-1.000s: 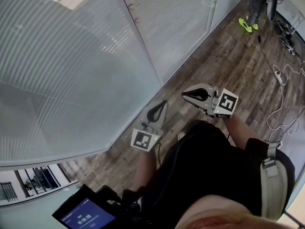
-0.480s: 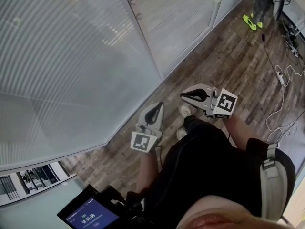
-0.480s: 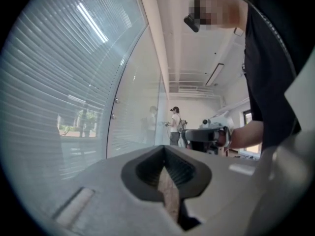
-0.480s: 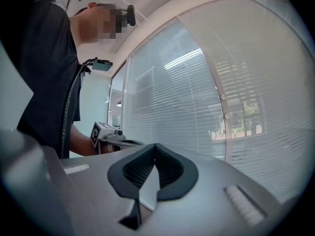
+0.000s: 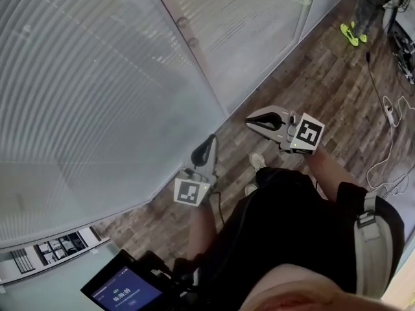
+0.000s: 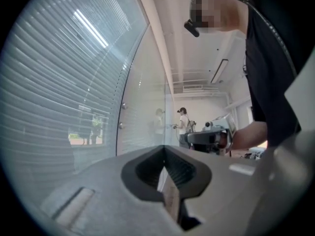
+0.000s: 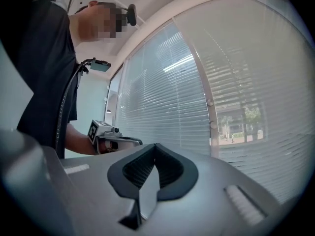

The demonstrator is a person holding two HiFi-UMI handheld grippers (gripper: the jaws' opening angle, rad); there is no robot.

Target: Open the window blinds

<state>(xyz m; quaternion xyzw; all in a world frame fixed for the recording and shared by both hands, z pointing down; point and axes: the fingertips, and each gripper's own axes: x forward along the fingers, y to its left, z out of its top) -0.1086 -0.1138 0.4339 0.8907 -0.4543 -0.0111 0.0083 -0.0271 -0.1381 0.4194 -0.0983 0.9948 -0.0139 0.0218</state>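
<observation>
You have stepped along the window, carrying both tongs with you. The left gripper [image 5: 209,141] and right gripper [image 5: 249,118] are both closed on nothing. The blinds [image 5: 97,109], slats shut, stand beyond the left gripper's tips, untouched. Treat this as approach only: no cord or wand is in view.

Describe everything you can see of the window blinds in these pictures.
The window blinds are horizontal, made of thin, pale grey slats that look like metal or plastic. They hang lowered across several tall panes beside the wooden floor. The slats are tilted nearly shut, yet trees and a street show faintly between them in the right gripper view. Neither the left gripper nor the right gripper touches them.
</observation>
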